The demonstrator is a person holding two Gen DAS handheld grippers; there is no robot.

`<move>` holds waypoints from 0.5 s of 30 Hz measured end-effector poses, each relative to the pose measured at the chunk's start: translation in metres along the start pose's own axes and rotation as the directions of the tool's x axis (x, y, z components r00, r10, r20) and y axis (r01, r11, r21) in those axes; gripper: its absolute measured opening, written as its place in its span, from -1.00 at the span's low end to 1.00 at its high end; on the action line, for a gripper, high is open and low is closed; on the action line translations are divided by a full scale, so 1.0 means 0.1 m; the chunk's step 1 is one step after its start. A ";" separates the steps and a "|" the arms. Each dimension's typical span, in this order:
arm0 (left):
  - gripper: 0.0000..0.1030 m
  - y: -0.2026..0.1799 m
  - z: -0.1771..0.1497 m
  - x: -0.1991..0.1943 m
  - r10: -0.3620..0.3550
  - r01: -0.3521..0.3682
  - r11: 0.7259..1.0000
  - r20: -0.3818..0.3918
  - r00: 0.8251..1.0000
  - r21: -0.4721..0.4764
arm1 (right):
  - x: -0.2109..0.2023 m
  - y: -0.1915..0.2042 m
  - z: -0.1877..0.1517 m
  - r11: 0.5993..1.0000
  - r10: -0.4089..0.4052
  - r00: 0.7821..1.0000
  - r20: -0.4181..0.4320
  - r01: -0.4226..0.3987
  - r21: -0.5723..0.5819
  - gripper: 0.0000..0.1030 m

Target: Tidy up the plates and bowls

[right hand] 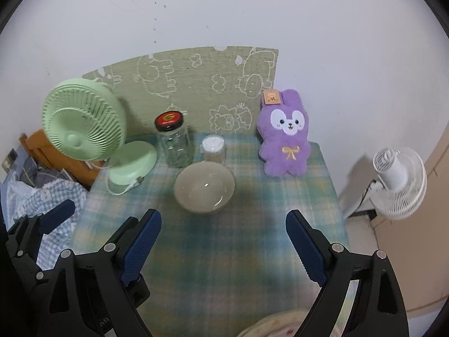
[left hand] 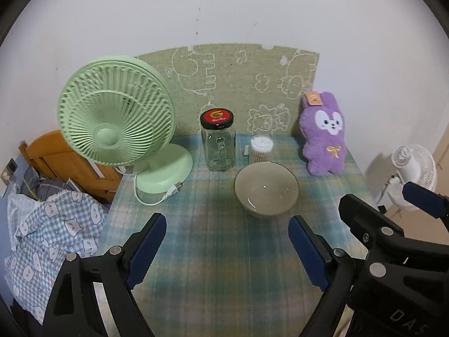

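A clear glass bowl (left hand: 266, 189) (right hand: 204, 186) stands upright on the plaid tablecloth (left hand: 213, 252) (right hand: 238, 252), near the middle of the table. My left gripper (left hand: 227, 224) hovers open a little short of the bowl, nothing between its blue pads. My right gripper (right hand: 223, 219) is open too, beside the left one and equally short of the bowl, holding nothing. Each gripper shows in the other's view: the right gripper (left hand: 383, 200) at the right edge, the left gripper (right hand: 92, 219) at the left edge. The rim of a pale patterned plate (right hand: 269, 324) peeks in at the bottom of the right wrist view, mostly hidden.
Behind the bowl stand a glass jar (left hand: 217, 143) with a red and black lid and a tub of cotton swabs (left hand: 261, 148). A green desk fan (left hand: 118, 118) is at the left, a purple plush rabbit (left hand: 324, 134) at the back right. A white fan (right hand: 398, 182) stands off the table's right edge.
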State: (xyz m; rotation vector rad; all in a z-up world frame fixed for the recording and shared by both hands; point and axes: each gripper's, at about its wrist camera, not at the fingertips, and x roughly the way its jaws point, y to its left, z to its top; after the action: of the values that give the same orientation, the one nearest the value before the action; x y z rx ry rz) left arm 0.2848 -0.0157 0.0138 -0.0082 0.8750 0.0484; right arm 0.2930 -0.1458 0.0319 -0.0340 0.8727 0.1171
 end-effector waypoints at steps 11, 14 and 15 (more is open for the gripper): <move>0.51 -0.27 0.16 0.90 0.063 -0.063 0.998 -0.042 0.997 -0.010 | 1.05 -0.18 0.15 1.000 0.031 0.999 -0.042 -0.031 -0.001 0.49; 0.33 -0.29 0.17 1.18 0.038 -0.040 0.999 -0.073 0.997 -0.031 | 1.33 -0.19 0.16 0.999 0.048 0.997 -0.067 -0.048 -0.002 0.39; 0.27 -0.30 0.18 1.26 0.034 -0.037 0.999 -0.081 0.996 -0.029 | 1.42 -0.20 0.17 0.999 0.047 0.996 -0.074 -0.047 0.001 0.39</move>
State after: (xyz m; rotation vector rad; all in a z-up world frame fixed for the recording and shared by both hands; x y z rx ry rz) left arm 0.3809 -0.0405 -0.0716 -0.0231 0.9554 0.0952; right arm 0.3985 -0.1514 -0.0661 -0.0186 0.9477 0.1610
